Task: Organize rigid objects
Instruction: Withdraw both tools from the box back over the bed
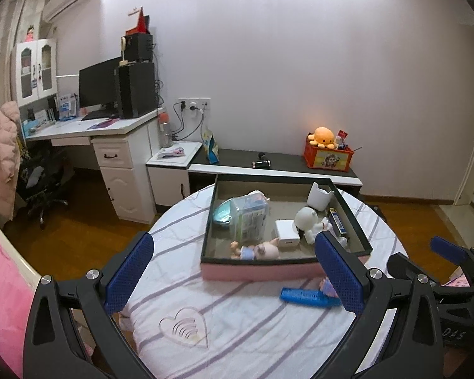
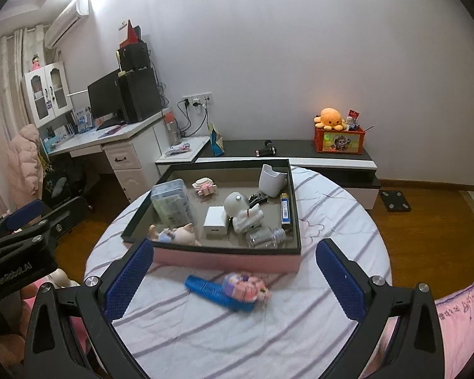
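**Tray loaded; two items outside it on the cloth**

The pink-sided tray (image 2: 224,260) with a dark rim is seen on the striped round table (image 2: 237,331), towards its far side. Inside it are noted: a clear plastic box (image 2: 170,203) at the left, a pig figurine (image 2: 177,235) lying at the near edge, a white charger cube (image 2: 215,222), a white round-headed figure (image 2: 241,210), a white cup (image 2: 271,180) in the far right corner, a blue rectangular item (image 2: 286,210) along the right wall and a clear jar (image 2: 265,237) lying on its side. A small pink block toy (image 2: 205,187) is seen near the far wall.

Outside the tray, just near of its front wall, a blue comb (image 2: 215,293) lies on the cloth with a pink block toy (image 2: 246,287) touching its right end.

The right gripper (image 2: 233,281) is observed released, jaws spread wide, nothing grasped. The left gripper (image 1: 233,271) is likewise spread and empty.
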A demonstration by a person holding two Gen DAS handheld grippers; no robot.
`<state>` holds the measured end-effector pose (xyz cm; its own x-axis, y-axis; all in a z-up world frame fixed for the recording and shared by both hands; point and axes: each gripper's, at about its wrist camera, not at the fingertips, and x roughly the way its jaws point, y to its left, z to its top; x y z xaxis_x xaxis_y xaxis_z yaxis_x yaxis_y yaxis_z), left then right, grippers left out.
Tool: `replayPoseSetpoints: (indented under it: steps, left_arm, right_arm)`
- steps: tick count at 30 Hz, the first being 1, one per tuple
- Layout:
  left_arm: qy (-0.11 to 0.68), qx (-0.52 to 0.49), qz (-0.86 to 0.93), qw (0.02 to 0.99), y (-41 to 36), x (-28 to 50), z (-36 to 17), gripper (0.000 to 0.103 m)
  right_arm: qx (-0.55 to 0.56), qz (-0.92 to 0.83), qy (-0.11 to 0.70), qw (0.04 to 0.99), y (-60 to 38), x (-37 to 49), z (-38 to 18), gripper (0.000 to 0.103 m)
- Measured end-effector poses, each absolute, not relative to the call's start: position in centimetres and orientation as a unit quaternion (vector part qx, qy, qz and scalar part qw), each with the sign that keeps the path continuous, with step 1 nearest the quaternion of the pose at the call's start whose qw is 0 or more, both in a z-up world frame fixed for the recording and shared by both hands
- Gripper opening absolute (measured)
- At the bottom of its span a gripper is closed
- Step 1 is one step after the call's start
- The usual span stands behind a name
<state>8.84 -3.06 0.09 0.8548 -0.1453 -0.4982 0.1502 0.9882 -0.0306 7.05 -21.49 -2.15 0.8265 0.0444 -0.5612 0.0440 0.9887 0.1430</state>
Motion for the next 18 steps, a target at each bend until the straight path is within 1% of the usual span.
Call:
replayPoseSetpoints:
  steps: [9, 18]
  left_arm:
    - [0.261, -0.006, -0.064, 0.963, -0.7, 5.1, -0.1, 0.103]
    - [0.273, -0.024, -0.058, 0.960, 0.9, 2.0, -1.5, 0.103]
  right_arm:
    - [0.081, -0.005, 0.276, 0.958, -20.3, 2.3, -1.2, 0.103]
    - [0.086, -0.009, 0.277, 0.957, -19.4, -1.6, -1.9, 0.103]
